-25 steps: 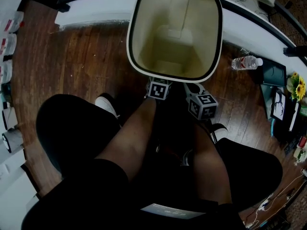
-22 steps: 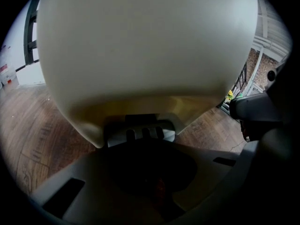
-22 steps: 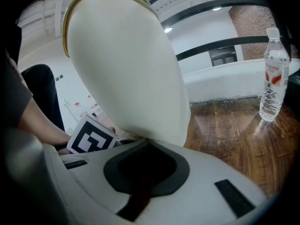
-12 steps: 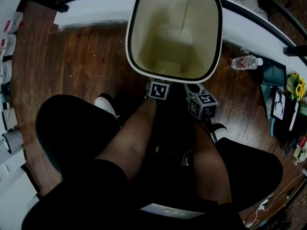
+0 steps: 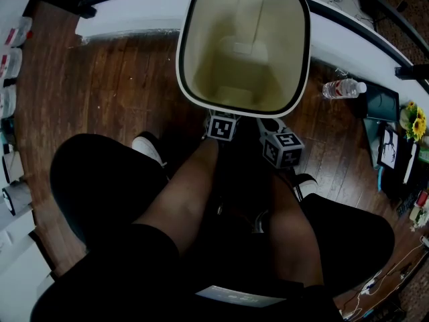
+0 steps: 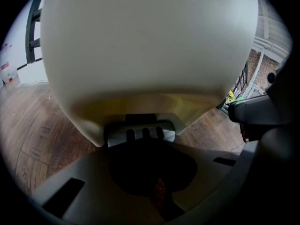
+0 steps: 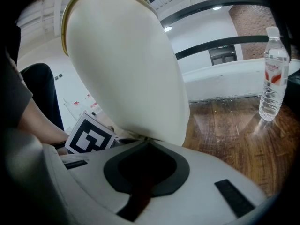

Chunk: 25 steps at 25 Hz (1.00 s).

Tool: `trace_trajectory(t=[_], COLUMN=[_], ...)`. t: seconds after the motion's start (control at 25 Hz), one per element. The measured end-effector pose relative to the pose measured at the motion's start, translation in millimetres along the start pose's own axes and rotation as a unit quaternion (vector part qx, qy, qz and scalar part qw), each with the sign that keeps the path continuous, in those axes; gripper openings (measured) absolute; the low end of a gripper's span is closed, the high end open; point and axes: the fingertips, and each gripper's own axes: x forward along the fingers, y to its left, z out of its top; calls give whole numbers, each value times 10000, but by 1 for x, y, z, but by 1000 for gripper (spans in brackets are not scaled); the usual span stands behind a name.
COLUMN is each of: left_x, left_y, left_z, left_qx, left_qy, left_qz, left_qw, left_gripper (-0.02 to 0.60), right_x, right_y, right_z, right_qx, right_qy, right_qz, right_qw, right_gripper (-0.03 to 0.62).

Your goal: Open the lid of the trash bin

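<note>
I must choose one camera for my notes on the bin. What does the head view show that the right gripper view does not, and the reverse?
Only the head view: the trash bin with its open top and pale inside, the person's legs, and sunflowers at the far right. Only the right gripper view: the right gripper with its jaws together, the tip close under the bin's outer wall, seen from low down. Both: the bin, the water bottle on the wooden floor, and the left gripper's marker cube.

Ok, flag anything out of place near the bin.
Only the water bottle: it stands upright on the wood floor right of the trash bin, apart from it. Nothing looks spilled or damaged.
</note>
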Motion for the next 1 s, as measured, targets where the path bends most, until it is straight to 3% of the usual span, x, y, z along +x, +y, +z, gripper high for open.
trace_trajectory(t=[1.0], left_x=[-1], left_y=[-1], left_z=[-1], left_qx=[75], left_qy=[25], left_qz=[-56], left_qw=[10000], left_gripper=[41], right_x=[-1], right_y=[4], right_z=[-1], right_qx=[-66], right_qy=[49], right_qz=[0], right_qw=[10000], right_gripper=[14])
